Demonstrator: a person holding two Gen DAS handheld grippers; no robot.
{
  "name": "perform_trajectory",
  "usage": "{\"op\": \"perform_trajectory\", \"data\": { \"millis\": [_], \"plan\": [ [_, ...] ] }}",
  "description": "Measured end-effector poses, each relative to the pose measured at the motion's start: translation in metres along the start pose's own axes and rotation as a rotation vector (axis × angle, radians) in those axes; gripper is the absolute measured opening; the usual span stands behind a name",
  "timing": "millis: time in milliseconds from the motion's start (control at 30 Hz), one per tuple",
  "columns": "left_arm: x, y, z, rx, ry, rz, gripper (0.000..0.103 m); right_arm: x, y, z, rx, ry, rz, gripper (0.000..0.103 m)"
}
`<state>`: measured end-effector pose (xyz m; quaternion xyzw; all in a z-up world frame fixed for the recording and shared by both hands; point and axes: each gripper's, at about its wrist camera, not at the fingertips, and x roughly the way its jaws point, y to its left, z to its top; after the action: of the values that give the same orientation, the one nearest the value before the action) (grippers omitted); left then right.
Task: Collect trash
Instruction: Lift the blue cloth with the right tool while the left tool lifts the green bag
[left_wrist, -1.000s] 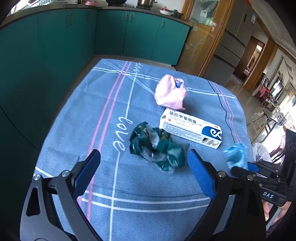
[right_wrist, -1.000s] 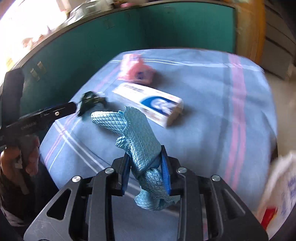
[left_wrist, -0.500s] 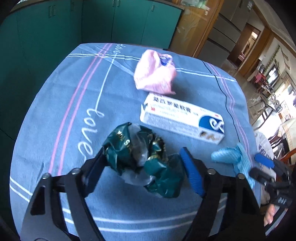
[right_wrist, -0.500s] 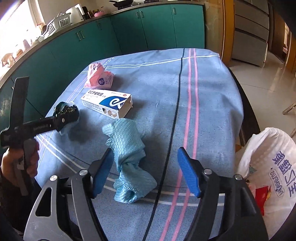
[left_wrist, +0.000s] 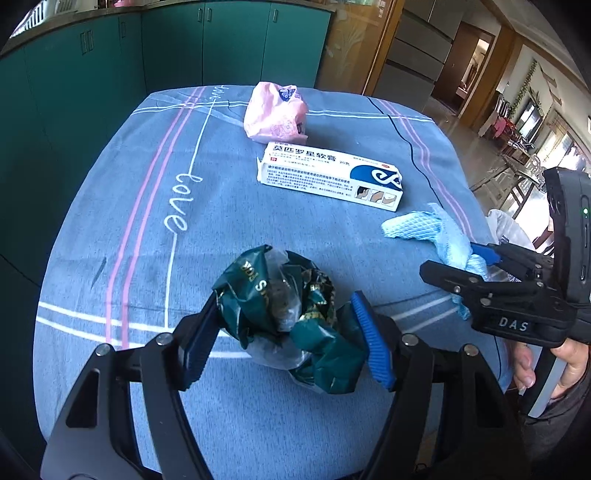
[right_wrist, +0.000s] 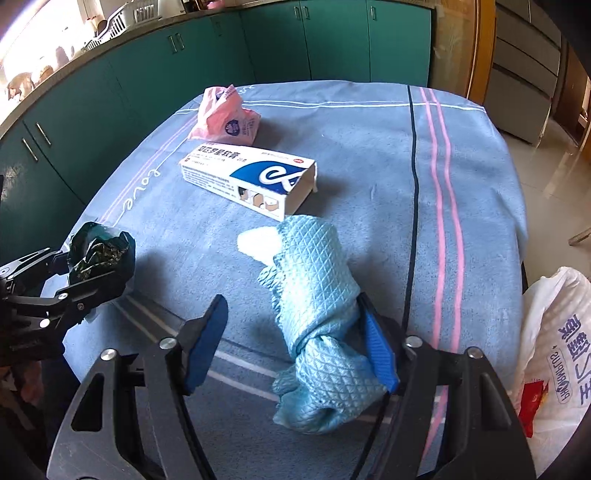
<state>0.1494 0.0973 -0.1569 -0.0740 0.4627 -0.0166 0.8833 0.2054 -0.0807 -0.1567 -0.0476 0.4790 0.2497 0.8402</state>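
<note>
Left gripper (left_wrist: 286, 338) closing, pads already pressing the crumpled green wrapper (left_wrist: 284, 306) at the near table edge. Right gripper (right_wrist: 295, 343) closing around the blue foam net (right_wrist: 317, 306); only its right pad touches. Best to centre the net before squeezing, then lift toward the white bag (right_wrist: 554, 350) at right.

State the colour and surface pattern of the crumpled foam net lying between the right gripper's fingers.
Light blue crumpled foam net, with a diamond mesh pattern; clearest in the right wrist view.

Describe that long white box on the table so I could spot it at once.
Start at the blue tablecloth with pink stripes. Near its middle, just in front of the crumpled pink bag, lies the long white carton. It is the only stiff, rectangular item, with a dark blue swirl at one end.
</note>
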Motion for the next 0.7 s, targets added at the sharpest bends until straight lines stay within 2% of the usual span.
{"op": "perform_trajectory", "data": {
  "millis": [33,100,267,367,467,533,600,700],
  "plan": [
    [-0.001,0.000,0.000,-0.001,-0.003,-0.001,0.071,-0.001,0.001,-0.001,0.006,-0.001,0.006,0.043],
    [-0.005,-0.001,-0.001,-0.006,-0.012,-0.002,0.073,-0.005,0.002,-0.002,0.010,-0.001,0.014,0.033],
    [-0.013,-0.002,-0.001,-0.007,-0.034,-0.010,0.084,-0.019,-0.007,-0.006,0.045,-0.017,-0.004,0.032],
    [-0.017,0.000,-0.002,-0.009,-0.047,-0.005,0.087,-0.031,-0.017,-0.011,0.072,-0.019,-0.025,0.032],
    [-0.018,0.004,-0.002,-0.023,-0.052,0.004,0.088,-0.041,-0.023,-0.016,0.086,-0.030,-0.048,0.039],
    [-0.019,0.008,-0.003,-0.035,-0.055,0.007,0.089,-0.046,-0.025,-0.018,0.096,-0.044,-0.056,0.056],
    [-0.021,0.012,-0.004,-0.050,-0.062,0.011,0.090,-0.048,-0.026,-0.019,0.101,-0.059,-0.080,0.063],
    [-0.025,0.020,-0.004,-0.073,-0.074,0.015,0.092,-0.051,-0.027,-0.020,0.099,-0.062,-0.103,0.065]
  ]
}}
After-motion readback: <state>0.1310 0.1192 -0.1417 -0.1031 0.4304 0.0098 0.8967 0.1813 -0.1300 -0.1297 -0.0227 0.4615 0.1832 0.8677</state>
